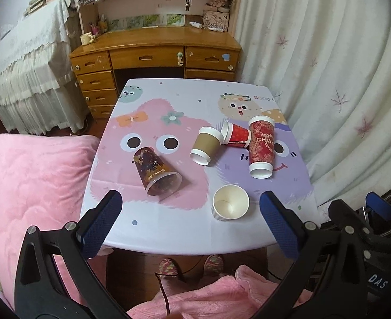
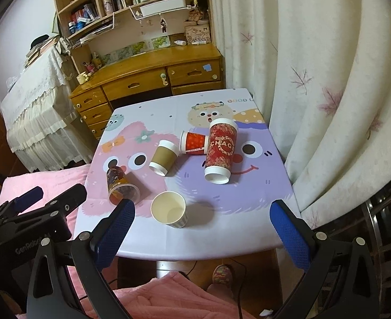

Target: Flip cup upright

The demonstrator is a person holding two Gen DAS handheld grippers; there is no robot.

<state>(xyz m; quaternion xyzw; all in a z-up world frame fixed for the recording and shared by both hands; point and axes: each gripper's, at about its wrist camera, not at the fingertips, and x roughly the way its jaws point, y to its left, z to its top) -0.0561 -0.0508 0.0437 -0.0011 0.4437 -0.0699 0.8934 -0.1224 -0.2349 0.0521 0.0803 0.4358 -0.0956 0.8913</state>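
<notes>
Clear plastic, the dark printed cup (image 1: 155, 170) lies tipped on the table (image 1: 185, 234), mouth toward the left gripper (image 1: 190, 212), nearer than the right gripper (image 2: 202, 220); both jaws spread, empty.

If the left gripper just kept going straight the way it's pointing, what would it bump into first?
Probably the clear plastic cup lying on its side, or the tablecloth just in front of it. The left gripper is open and aimed between that cup and the upright white paper cup; depth is hard to judge.
</notes>
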